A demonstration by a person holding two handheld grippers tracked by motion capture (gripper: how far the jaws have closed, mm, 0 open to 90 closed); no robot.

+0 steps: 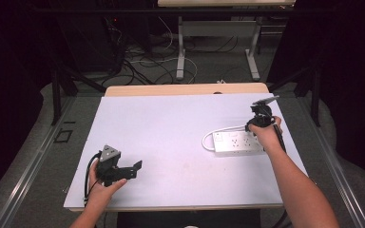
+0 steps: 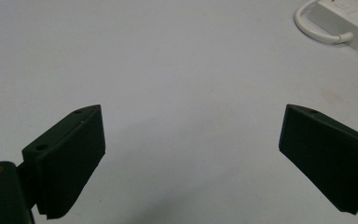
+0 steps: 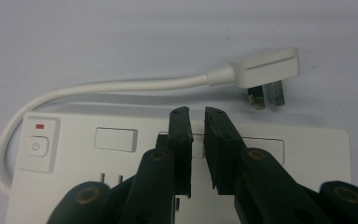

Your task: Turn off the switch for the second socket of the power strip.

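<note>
A white power strip (image 1: 237, 141) lies flat on the right half of the white table sheet (image 1: 171, 123). Its cable (image 3: 98, 86) loops from the left end round to a white plug (image 3: 265, 67), which lies loose on the sheet just beyond the strip. My right gripper (image 1: 261, 115) hovers over the strip's far right part. In the right gripper view its jaws (image 3: 196, 116) stand almost together above the strip's sockets, with nothing between them. The strip's power button (image 3: 36, 145) is at the left. My left gripper (image 1: 132, 171) rests near the front left, open (image 2: 191, 158) over bare sheet.
The strip's corner and cable loop (image 2: 324, 32) show at the top right of the left gripper view. Behind the table stand another desk's legs (image 1: 180, 52) and loose floor cables (image 1: 142, 66). Dark frame posts (image 1: 56, 95) flank the table.
</note>
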